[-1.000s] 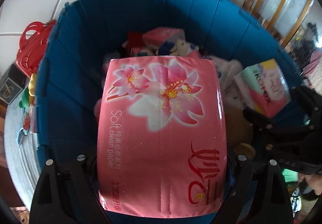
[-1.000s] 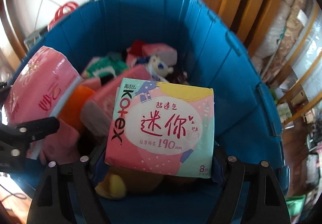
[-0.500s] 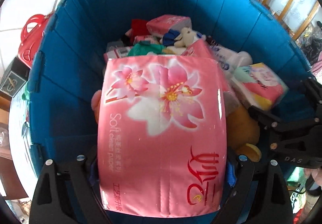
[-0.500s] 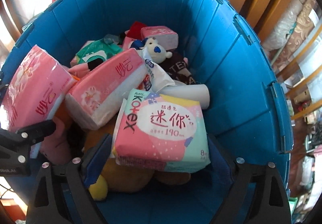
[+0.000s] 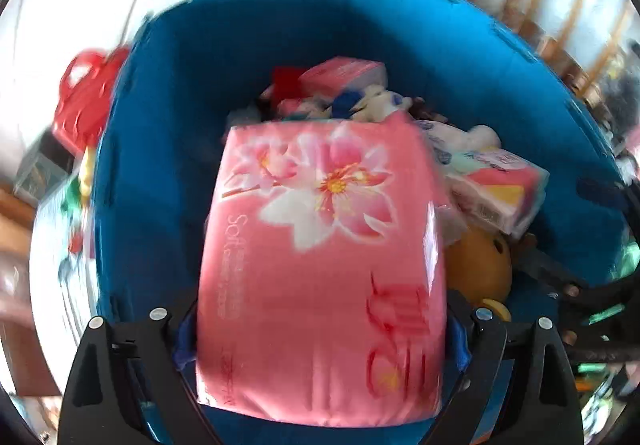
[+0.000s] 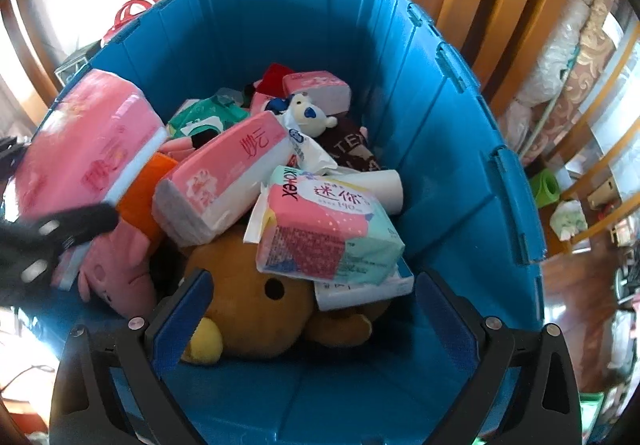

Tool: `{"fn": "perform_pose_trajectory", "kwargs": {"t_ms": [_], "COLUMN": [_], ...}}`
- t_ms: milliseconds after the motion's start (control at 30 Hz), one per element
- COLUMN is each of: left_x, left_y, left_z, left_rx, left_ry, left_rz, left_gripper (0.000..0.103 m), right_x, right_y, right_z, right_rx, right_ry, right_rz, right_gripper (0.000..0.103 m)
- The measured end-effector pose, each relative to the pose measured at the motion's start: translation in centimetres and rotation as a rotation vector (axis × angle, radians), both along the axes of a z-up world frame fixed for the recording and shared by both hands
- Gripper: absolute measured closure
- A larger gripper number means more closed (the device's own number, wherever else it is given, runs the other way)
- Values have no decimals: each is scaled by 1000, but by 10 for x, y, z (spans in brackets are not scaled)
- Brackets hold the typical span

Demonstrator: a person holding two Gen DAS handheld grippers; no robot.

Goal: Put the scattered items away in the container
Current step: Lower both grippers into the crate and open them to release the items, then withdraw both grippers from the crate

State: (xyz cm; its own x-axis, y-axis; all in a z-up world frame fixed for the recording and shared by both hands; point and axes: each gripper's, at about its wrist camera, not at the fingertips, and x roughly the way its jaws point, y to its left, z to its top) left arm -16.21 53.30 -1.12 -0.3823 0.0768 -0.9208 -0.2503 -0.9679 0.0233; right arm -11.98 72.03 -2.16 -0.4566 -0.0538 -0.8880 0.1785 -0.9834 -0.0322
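Nearest in the right wrist view, the right gripper (image 6: 312,321) stands spread as wide as it goes, its jaws having just been opening, with nothing between the pads. The Kotex pack (image 6: 328,233) it let go lies tilted on the brown plush bear (image 6: 256,309) inside the blue container (image 6: 452,173), long axis running up and left toward the far wall.

In the left wrist view, the left gripper (image 5: 320,341) clamps the pink tissue pack (image 5: 324,261) by its near end, pads pressed on both long sides. The pack's long axis runs straight away from the camera, flower end forward and pitched down over the container's left half.

The step in hand looks like dropping this pack. It would go best lowered close to the heap, over the pink plush pig (image 6: 120,269) and orange item (image 6: 148,193), then released flat so it cannot slide. Farther back lie another tissue pack (image 6: 228,181), a small white bear (image 6: 310,117) and a green wipes pack (image 6: 208,117).
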Motion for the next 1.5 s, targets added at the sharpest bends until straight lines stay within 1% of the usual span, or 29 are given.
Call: {"fn": "perform_pose_trajectory", "kwargs": {"t_ms": [33, 233, 333, 400, 467, 500, 533, 567, 600, 633, 667, 700, 733, 767, 800, 833, 867, 933, 967, 1133, 1300, 1500], "left_x": [1, 14, 25, 25, 18, 15, 12, 14, 18, 23, 24, 27, 31, 36, 40, 42, 43, 49, 54, 82, 113, 150], "left_y": [-3, -8, -9, -9, -12, -13, -13, -13, -12, -12, -13, -16, -20, -22, -22, -22, -22, -24, -24, -23, -30, -52], "left_z": [1, 9, 21, 26, 28, 24, 16, 6, 4, 4, 5, 6, 10, 16, 19, 20, 19, 17, 18, 30, 48, 64], "left_rx": [29, 43, 63, 50, 77, 65, 25, 10, 45, 67, 43, 17, 52, 103, 83, 31, 12, 27, 30, 16, 35, 74], "left_ry": [0, 32, 76, 97, 135, 138, 97, 30, 14, 32, 48, 57, 62, 76, 96, 117, 117, 103, 112, 192, 286, 381], "left_rz": [-5, 15, -5, 1, 12, 19, 44, 52, 15, -22, -10, 23, 20, -6, -4, 9, 11, 0, -9, -18, -17, -25], "left_gripper": [11, 11, 11, 11, 10, 9, 10, 10, 10, 10, 10, 10, 10, 10, 10, 10, 10, 10, 10, 10, 10, 10], "right_x": [1, 5, 7, 9, 11, 12, 12, 13, 14, 16, 17, 17, 17, 17, 18, 18, 17, 18, 18, 27, 52, 95], "right_y": [0, 3, 3, 1, -1, -3, -4, -6, -8, -9, -10, -11, -11, -11, -11, -10, -10, -10, -9, -11, -16, -32], "right_z": [1, 2, 3, 4, 6, 7, 8, 9, 10, 11, 11, 10, 9, 8, 7, 7, 7, 8, 9, 16, 31, 52], "right_rx": [-3, -7, -13, -16, -17, -20, -23, -24, -26, -29, -29, -26, -21, -16, -16, -18, -17, -20, -24, -44, -56, -73], "right_ry": [6, 17, 25, 29, 34, 38, 40, 42, 49, 55, 57, 55, 51, 50, 50, 50, 49, 55, 59, 86, 138, 228], "right_rz": [1, 5, 10, 12, 19, 22, 25, 27, 31, 38, 44, 43, 38, 36, 35, 35, 35, 37, 40, 36, 16, -25], "right_gripper": [0, 0, 0, 0, 0, 0, 0, 0, 0, 0, 0, 0, 0, 0, 0, 0, 0, 0, 0, 0, 0, 0]}}
